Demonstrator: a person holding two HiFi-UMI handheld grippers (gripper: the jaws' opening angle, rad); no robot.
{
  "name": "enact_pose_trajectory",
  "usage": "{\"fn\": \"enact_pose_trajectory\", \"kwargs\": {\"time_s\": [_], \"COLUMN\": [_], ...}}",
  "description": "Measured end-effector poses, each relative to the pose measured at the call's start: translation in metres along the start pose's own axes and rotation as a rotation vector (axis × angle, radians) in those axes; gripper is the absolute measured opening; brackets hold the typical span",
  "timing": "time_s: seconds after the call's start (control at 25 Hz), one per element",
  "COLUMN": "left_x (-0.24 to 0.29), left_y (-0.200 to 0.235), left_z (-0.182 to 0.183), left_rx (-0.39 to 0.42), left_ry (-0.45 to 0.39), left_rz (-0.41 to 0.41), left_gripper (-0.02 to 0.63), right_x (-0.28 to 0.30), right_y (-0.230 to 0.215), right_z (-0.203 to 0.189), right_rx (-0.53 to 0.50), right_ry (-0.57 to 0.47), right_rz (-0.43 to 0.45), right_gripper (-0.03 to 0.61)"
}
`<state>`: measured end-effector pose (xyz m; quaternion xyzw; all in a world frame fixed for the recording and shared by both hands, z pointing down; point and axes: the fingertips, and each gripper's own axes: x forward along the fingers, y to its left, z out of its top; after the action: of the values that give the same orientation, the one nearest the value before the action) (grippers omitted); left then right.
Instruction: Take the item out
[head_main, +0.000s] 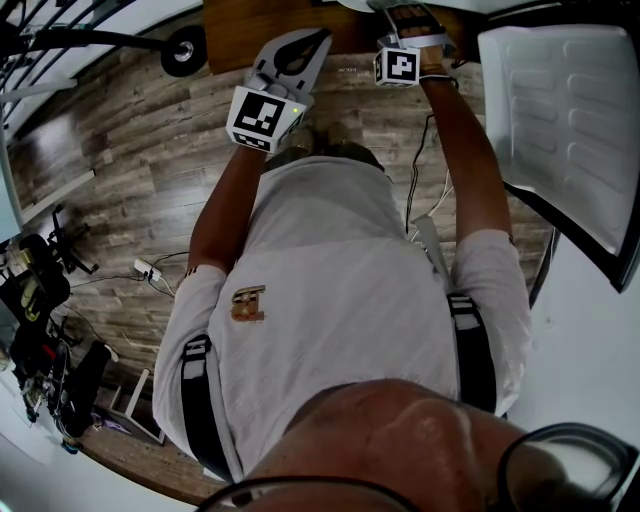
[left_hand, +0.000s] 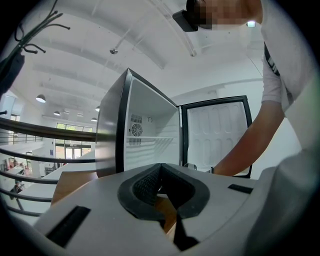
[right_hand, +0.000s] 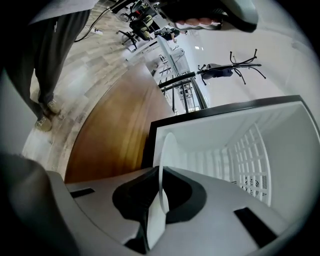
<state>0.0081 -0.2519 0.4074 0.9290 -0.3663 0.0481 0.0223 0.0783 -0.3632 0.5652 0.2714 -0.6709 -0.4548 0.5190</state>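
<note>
Tongs of right gripper (right_hand: 160, 174) clamped on white disc (right_hand: 168, 146) (perhaps a plate) before open fridge (right_hand: 225, 125), left gripper (left_hand: 161, 167) tongs together

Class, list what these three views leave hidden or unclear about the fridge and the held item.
1. Right gripper view: the thin white item in the right gripper shows edge-on only; its face and kind stay unknown.
2. Left gripper view: the left gripper itself hides the lower part of the fridge.
3. Head view: the top edge cuts off the fridge's inside; only its door shows.
</note>
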Motion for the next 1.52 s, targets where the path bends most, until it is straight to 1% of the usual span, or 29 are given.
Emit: {"fn": "enact_pose_trajectory", "kwargs": {"time_s": [0.28, 0.6, 1.04, 1.52], "left_x": [-0.001, -0.004, -0.005, -0.006], "left_y": [-0.005, 0.001, 0.000, -0.005], "left_z": [0.002, 0.008, 0.024, 0.041], "left_rx": [0.003, 0.011, 0.008, 0.028], "left_ry": [0.001, -0.015, -0.048, -0.068], "left_rz": [-0.015, -0.020, -0.034, -0.061], "left_gripper": [0.018, 0.018, 0.018, 0.018], "right_x": [-0.013, -0.034, -0.088, -0.150], "right_y": [-0.006, -0.033, -0.058, -0.104], "right_z": [0.002, 0.010, 0.006, 0.030], "right_rx": [0.001, 0.024, 0.059, 0.074], "right_ry": [-0.011, -0.022, -0.001, -0.040], "right_rz": [-0.027, -0.087, -0.154, -0.262], "right_gripper": [0.043, 0.043, 0.043, 0.043]}}
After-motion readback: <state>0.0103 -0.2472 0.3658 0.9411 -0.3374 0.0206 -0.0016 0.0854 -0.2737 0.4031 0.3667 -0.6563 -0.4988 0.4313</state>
